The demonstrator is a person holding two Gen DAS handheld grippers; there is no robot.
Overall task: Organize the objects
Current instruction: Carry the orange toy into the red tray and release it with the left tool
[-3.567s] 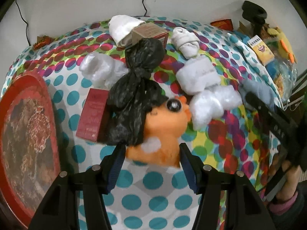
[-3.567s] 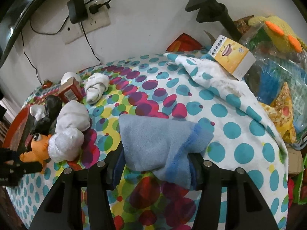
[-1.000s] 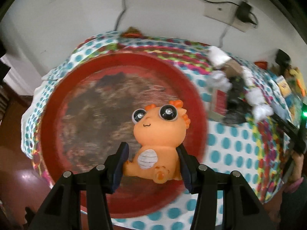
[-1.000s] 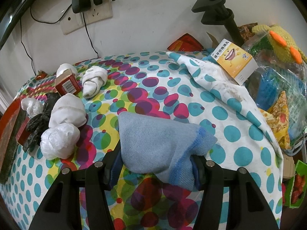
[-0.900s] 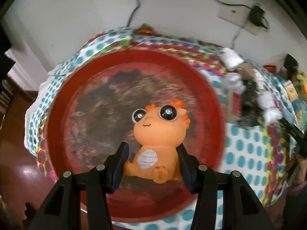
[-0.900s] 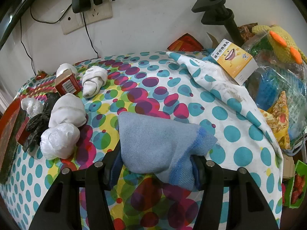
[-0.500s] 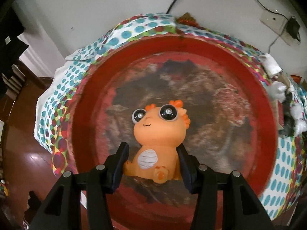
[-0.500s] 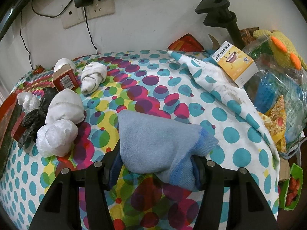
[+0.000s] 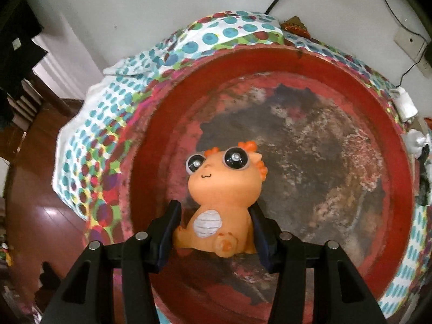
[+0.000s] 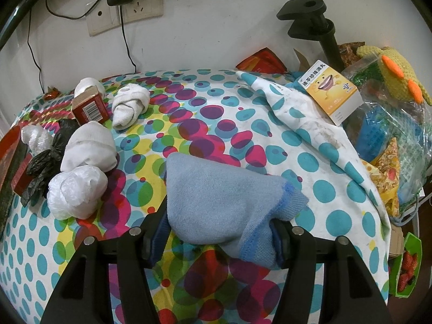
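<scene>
My left gripper (image 9: 214,222) is shut on an orange big-eyed toy dragon (image 9: 225,197) and holds it over the left part of a round red tray (image 9: 397,178) with a worn dark middle. My right gripper (image 10: 220,226) is shut on a light blue folded cloth (image 10: 224,197), low over the dotted tablecloth (image 10: 205,113). In the right wrist view, white cloth bundles (image 10: 90,145), a white plastic bag (image 10: 75,191), a black plastic bag (image 10: 44,162) and a red box (image 10: 89,108) lie at the left.
A rolled white sock (image 10: 129,105) lies toward the back. A yellow box (image 10: 330,91), a knitted yellow toy (image 10: 391,73) and a bag of packets (image 10: 391,135) crowd the right edge. A black clamp stand (image 10: 313,19) and a wall socket (image 10: 127,2) are behind. The wooden floor (image 9: 35,216) lies left of the table.
My left gripper lifted the orange toy from among the bundles and carried it left over the red tray; it now sits nearer the tray's left side. My right gripper has barely moved.
</scene>
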